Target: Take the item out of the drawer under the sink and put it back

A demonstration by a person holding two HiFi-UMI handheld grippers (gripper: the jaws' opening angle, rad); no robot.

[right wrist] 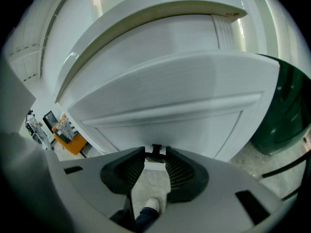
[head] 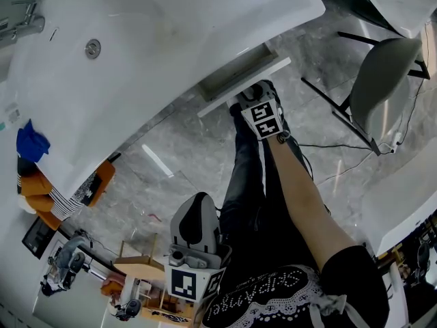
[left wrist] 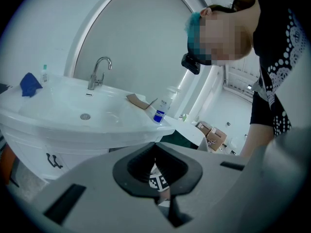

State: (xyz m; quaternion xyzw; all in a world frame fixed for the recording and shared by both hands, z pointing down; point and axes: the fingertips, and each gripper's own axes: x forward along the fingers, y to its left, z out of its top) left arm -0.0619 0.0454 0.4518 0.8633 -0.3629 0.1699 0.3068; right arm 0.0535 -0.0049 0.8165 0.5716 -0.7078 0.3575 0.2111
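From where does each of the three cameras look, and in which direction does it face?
Head view: on the person's head, facing down on the sink, drawer, a leg, right arm, right gripper, left gripper.
Left gripper view: on that gripper, facing the sink's side and faucet; the person's torso shows.
Right gripper view: on that gripper, facing the drawer front, jaws on its handle; a shoe shows.
Shared: head and left gripper views both show the blue cloth.
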